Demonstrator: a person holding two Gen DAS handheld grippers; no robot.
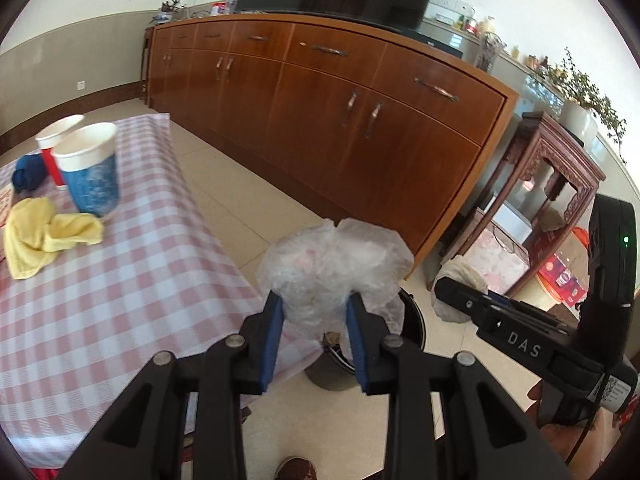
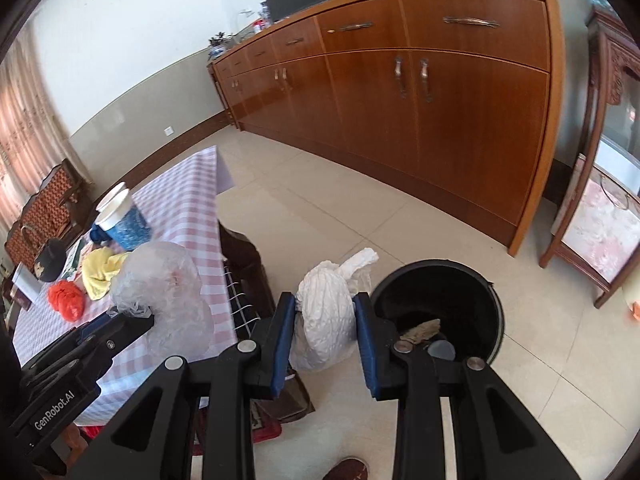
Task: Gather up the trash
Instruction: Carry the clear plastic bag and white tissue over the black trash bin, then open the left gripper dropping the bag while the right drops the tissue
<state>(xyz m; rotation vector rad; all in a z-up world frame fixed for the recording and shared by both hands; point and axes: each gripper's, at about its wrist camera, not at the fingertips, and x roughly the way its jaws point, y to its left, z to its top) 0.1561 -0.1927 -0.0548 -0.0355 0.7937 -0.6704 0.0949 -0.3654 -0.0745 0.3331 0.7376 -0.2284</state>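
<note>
Carrying two bits of trash over to the bin is where this looks to be at, so I'd call the job partway through; the left gripper [image 1: 314, 320] is clamped on a crumpled clear plastic bag [image 1: 334, 268], its blue pads pressing into the bag's lower part, and the right gripper [image 2: 325, 326] is pinching a white wadded bag [image 2: 328, 312] the same way; both bundles are off the table and hanging in the air near the black trash bin [image 2: 486, 292] on the tiled floor; in the right wrist view the white one sits just left of the bin's rim, not over the opening yet, while the clear one, seen from the left wrist, covers most of the bin from that angle, so I can't tell if it's properly above it; the bin already has a brownish scrap and something round and grey down inside, so some collecting seems done; neither bag is dropped yet; what's left, as far as I can judge, is letting these two go and then going back to the checked tablecloth [image 1: 120, 280], where there's still an orange crumpled thing [image 2: 66, 300], a yellow cloth [image 1: 40, 236] and two paper cups [image 1: 92, 168], though which of those count as trash is a guess; the clear bag looks puffy, thin and wrinkly with a pinkish tint inside; the white one is a tight knotted lump with a loose tail sticking up.
</note>
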